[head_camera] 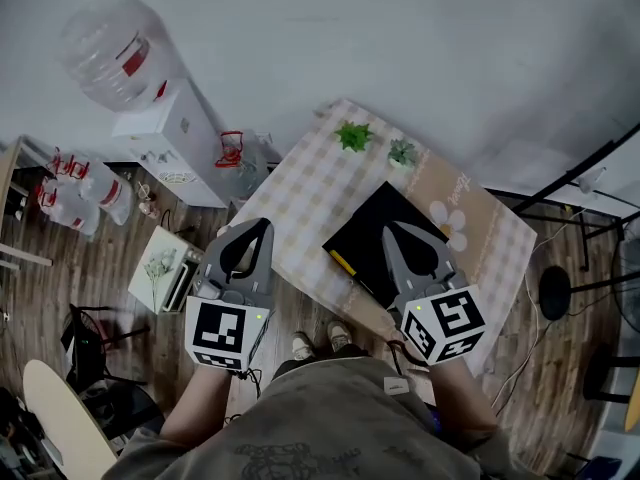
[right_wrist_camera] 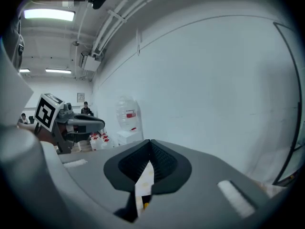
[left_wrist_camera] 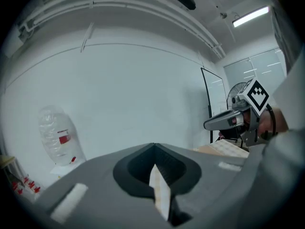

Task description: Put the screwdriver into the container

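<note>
Jaws closed, ribbed grey: left gripper, right gripper.

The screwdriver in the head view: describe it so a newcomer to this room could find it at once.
Find the table with the beige checked cloth. On it lies a black square container, and the slim yellow screwdriver lies at its near left edge. It is the only yellow thing there; the two small green plants stand at the far end.

Beige-and-white checked tablecloth, black container, yellow-handled screwdriver, green plant, brown wood-grain floor
</note>
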The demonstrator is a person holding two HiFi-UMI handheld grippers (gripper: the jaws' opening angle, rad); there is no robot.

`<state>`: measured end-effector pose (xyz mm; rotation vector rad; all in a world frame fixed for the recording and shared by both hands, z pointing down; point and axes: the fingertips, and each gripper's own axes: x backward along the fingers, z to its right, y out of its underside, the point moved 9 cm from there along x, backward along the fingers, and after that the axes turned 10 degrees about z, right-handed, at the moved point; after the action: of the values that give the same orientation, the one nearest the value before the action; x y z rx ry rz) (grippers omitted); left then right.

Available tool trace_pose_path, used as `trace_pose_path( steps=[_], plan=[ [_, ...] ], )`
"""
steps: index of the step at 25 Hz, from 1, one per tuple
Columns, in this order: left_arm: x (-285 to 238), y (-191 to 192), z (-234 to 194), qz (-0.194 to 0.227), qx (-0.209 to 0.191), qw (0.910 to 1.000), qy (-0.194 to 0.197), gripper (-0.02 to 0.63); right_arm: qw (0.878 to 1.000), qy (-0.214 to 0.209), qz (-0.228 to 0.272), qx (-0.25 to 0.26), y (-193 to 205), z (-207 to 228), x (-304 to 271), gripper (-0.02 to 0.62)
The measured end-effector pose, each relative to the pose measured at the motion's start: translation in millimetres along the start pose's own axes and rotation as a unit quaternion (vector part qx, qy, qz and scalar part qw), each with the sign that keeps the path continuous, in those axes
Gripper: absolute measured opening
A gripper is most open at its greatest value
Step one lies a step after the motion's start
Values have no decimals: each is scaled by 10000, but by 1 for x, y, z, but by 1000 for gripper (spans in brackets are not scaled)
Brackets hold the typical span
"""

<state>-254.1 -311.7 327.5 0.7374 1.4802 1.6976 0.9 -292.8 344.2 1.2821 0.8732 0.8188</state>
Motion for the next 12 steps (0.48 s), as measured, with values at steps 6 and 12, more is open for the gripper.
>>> trace_pose_path(
  steps=[6, 12],
  plan=[
    [19, -30, 11, 447, -162, 9988, 130, 2, 9978, 3, 663, -8, -32, -11, 39, 26],
    [30, -34, 25, 461, -183, 9983, 292, 2, 9977, -33, 673, -19, -35, -19, 60, 26]
  ],
)
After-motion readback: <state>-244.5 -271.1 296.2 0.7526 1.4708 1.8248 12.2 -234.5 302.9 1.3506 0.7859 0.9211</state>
